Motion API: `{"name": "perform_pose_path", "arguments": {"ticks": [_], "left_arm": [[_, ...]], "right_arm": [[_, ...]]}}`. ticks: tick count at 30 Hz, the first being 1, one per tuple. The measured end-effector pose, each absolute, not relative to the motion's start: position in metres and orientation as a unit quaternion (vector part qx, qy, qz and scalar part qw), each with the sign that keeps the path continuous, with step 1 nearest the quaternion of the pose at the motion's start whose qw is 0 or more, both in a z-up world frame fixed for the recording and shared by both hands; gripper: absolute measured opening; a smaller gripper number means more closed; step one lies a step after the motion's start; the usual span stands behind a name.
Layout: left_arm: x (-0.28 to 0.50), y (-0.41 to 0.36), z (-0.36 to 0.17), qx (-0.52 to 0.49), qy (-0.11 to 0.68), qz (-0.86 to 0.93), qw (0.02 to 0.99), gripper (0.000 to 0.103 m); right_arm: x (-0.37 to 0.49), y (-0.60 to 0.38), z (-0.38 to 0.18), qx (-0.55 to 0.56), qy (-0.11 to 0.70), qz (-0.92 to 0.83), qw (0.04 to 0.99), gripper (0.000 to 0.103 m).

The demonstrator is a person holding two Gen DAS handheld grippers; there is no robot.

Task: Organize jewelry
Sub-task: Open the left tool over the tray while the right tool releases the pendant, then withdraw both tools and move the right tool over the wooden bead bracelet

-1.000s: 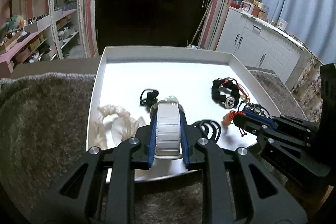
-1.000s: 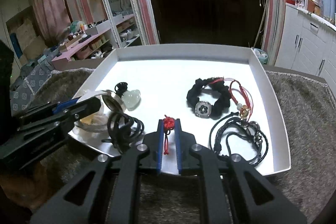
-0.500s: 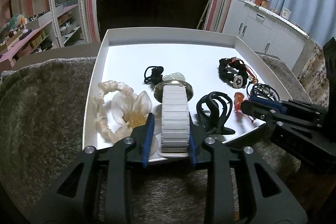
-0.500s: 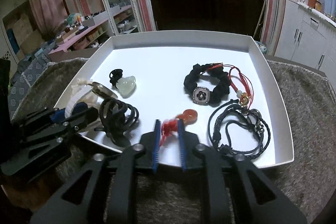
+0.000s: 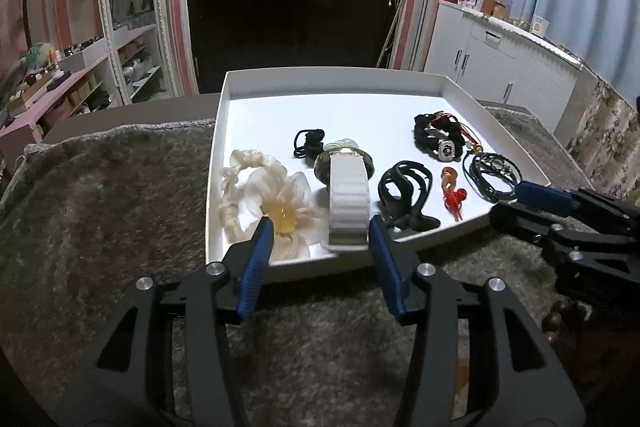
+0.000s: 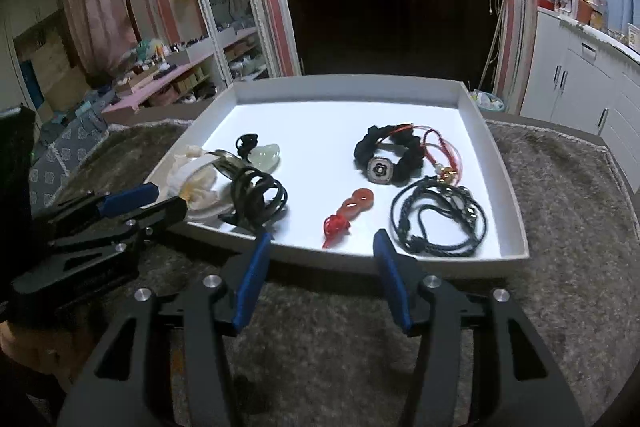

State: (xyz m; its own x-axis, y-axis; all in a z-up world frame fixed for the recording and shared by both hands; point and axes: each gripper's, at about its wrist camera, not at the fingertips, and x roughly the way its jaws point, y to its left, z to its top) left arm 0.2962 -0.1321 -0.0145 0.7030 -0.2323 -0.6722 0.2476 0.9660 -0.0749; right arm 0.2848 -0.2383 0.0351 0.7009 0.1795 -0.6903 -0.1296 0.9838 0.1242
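The white watch (image 5: 347,203) lay in the white tray (image 5: 336,77), its strap reaching down to the near rim between the blue pads of the left gripper (image 5: 320,233), whose jaws stood wide and held nothing. Just beside it on the left sat the cream scrunchie with its flower (image 5: 276,203), on the right the black coil (image 5: 404,193), and behind it a pale jade pendant (image 6: 264,153). The red pendant (image 6: 348,209) lay flat near the front rim, in front of the right gripper (image 6: 320,245), also wide and empty. Further right were the black corded necklace (image 6: 438,221) and the black bracelet (image 6: 388,155).

To my eye both pieces were set down, so the sound thing was to draw each gripper straight back and low enough not to snag the watch strap or the pendant's tassel, keeping the rows apart.

A second earlier the left jaws were clamped on the watch band and the right pinched the red cord; half a second earlier both were parting. Both had since backed off to the tray's edge over the grey rug (image 6: 560,211).
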Motion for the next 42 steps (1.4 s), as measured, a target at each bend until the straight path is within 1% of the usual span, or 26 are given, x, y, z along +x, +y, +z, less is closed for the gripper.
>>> {"name": "perform_pose_path", "arguments": {"ticks": [5,10,14,19,24,32,42], "left_arm": [[0.276,-0.130,-0.013,0.016,0.361,-0.141,0.922,0.049],[0.256,-0.144,-0.017,0.033,0.370,-0.176,0.912,0.049],[0.249,-0.158,-0.023,0.056,0.386,-0.190,0.901,0.049],[0.240,-0.160,-0.032,0.076,0.401,-0.184,0.894,0.049],[0.216,-0.145,-0.022,0.057,0.375,-0.168,0.910,0.049],[0.173,-0.116,-0.009,0.038,0.352,-0.138,0.925,0.049],[0.130,-0.094,-0.008,0.025,0.349,-0.123,0.929,0.049]], "right_arm": [[0.270,-0.255,0.047,0.044,0.359,0.073,0.929,0.054],[0.276,-0.271,0.053,0.048,0.353,0.058,0.933,0.055],[0.277,-0.272,0.061,0.048,0.352,0.064,0.933,0.055],[0.258,-0.273,0.071,0.038,0.343,0.068,0.936,0.055],[0.236,-0.285,0.074,0.043,0.339,0.055,0.938,0.055],[0.187,-0.287,0.058,0.028,0.356,0.052,0.933,0.055],[0.137,-0.287,0.032,0.033,0.374,0.046,0.926,0.055]]}}
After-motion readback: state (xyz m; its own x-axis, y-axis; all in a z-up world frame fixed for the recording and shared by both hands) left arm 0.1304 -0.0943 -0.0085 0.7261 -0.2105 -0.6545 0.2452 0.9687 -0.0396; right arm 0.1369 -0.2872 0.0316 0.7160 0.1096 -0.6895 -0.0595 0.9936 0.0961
